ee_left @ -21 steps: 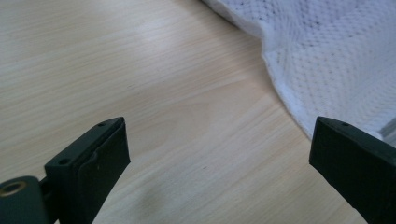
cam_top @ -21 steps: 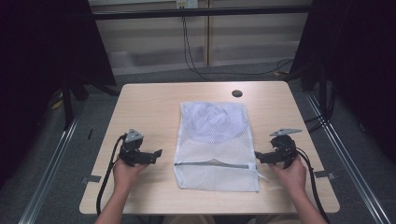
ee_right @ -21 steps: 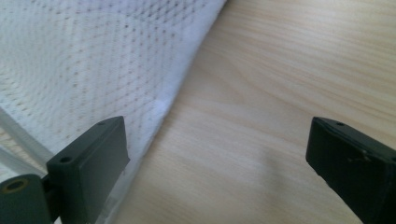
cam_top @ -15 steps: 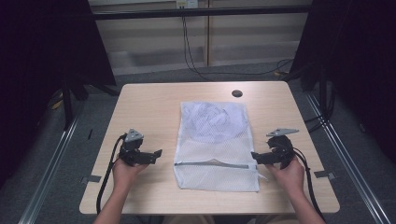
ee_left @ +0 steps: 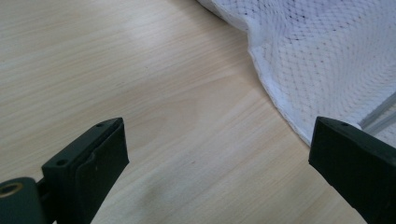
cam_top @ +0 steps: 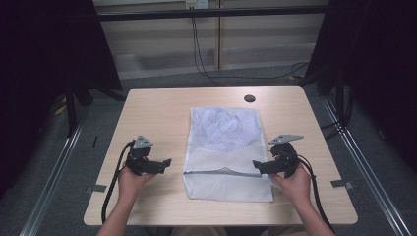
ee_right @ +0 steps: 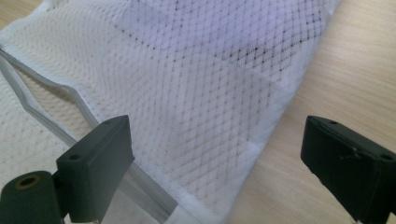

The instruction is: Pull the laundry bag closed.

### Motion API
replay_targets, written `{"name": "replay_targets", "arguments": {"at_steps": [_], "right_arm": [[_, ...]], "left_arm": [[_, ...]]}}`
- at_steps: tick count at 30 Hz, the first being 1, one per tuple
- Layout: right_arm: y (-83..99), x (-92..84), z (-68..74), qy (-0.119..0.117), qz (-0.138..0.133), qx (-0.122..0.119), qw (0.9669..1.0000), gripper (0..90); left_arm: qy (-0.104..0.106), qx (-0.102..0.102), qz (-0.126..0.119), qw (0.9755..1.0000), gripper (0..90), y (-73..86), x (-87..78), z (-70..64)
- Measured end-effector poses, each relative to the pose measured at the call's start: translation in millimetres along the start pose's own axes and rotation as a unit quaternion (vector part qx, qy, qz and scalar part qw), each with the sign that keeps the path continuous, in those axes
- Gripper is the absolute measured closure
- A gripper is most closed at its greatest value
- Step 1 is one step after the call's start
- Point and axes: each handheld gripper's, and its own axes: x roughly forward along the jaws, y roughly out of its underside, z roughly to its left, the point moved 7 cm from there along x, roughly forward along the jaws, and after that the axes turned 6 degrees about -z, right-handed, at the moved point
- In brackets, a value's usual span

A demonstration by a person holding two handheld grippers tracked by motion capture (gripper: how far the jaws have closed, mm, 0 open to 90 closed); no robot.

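A white mesh laundry bag [cam_top: 223, 142] lies flat in the middle of the wooden table [cam_top: 157, 113], with its zipper [cam_top: 221, 172] running across near the front end. My left gripper [cam_top: 166, 164] rests on the table to the left of the bag, open, a short gap from the bag's edge [ee_left: 280, 102]; in its own view the left gripper [ee_left: 217, 135] has bare wood between its jaws. My right gripper [cam_top: 257, 166] is at the bag's right edge by the zipper, open. In its own view the right gripper [ee_right: 217, 130] has the bag's mesh [ee_right: 196, 79] and zipper [ee_right: 42, 112] lying between the spread jaws.
A dark round cable hole [cam_top: 250, 98] sits in the table behind the bag. Bare wood lies to the left and right of the bag. Floor rails [cam_top: 59, 162] run along both sides of the table, and cables hang at the back wall [cam_top: 196, 44].
My right gripper has edged a little left, up to the bag's right edge. The left gripper and the bag have stayed where they were.
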Motion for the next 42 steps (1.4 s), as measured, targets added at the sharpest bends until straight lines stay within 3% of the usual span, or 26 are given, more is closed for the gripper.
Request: {"name": "replay_targets", "arguments": {"at_steps": [7,15,19,26,27,42], "right_arm": [[-6.1,2.0,5.8,-0.003,-0.006,0.017,0.9998,11.3],[-14.3,5.8,19.7,-0.005,-0.004,0.004,1.0000,11.3],[-16.1,9.5,26.5,-0.014,-0.004,0.007,0.9999,12.2],[-22.1,15.7,39.7,-0.025,-0.007,0.006,0.9996,12.6],[-23.1,16.7,42.3,-0.027,-0.006,0.005,0.9996,12.6],[-42.0,29.9,77.6,-0.047,-0.007,-0.002,0.9989,13.8]], "left_arm": [[0.000,-0.004,0.003,1.0000,4.8,-0.2,-0.7,0.9],[0.011,-0.004,0.004,0.9999,5.0,-1.1,-1.4,-3.4],[0.013,0.002,0.004,0.9999,5.1,-2.1,-3.2,-3.6],[0.014,-0.008,-0.006,0.9998,5.2,-5.0,-2.2,-6.5],[0.019,0.001,0.000,0.9998,5.2,-4.5,-3.3,-5.8],[0.020,-0.006,-0.005,0.9998,5.1,-6.1,-5.0,-6.4]]}}
